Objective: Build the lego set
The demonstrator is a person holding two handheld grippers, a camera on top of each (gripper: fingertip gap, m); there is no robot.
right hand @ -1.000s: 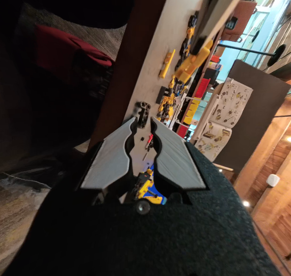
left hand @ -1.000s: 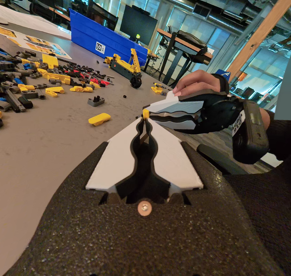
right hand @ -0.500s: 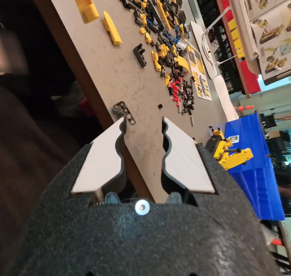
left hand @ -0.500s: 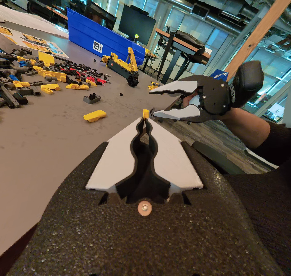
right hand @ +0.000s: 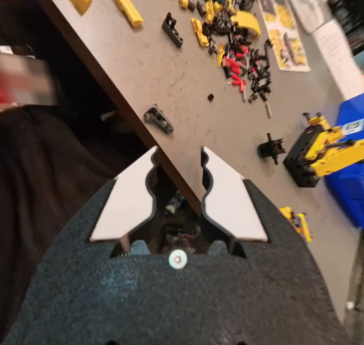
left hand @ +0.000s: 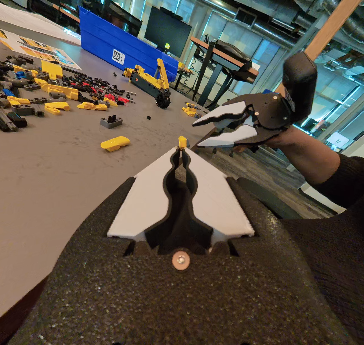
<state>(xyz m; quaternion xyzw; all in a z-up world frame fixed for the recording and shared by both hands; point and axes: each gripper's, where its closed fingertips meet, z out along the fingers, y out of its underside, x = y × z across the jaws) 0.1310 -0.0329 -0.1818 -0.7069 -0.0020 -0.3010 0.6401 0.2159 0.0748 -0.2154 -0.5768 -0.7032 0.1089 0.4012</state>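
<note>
My left gripper point(left hand: 180, 148) is shut on a small yellow pin piece point(left hand: 181, 140), which sticks out past the fingertips, just above the grey table point(left hand: 59, 178) near its right edge. My right gripper point(right hand: 179, 148) is open and empty, over the table's edge. In the left wrist view it point(left hand: 197, 134) hovers just right of the yellow piece, apart from it, held by a hand. A grey beam with holes point(right hand: 158, 118) lies at the table edge just beyond the right gripper's fingertips.
A yellow-and-black partial model point(left hand: 149, 79) stands in front of a blue bin point(left hand: 118, 42). Loose parts lie around: a yellow curved panel point(left hand: 115, 143), a grey block with black pins point(left hand: 111, 121), a small yellow assembly point(left hand: 192, 109), a black piece point(right hand: 270, 150), a large pile point(left hand: 59, 91). There is about 15 cm between the tips of the two grippers.
The right gripper drew back from the yellow piece, opened wide, rose slightly and turned to look down on the table. The left gripper kept its hold and barely moved.
</note>
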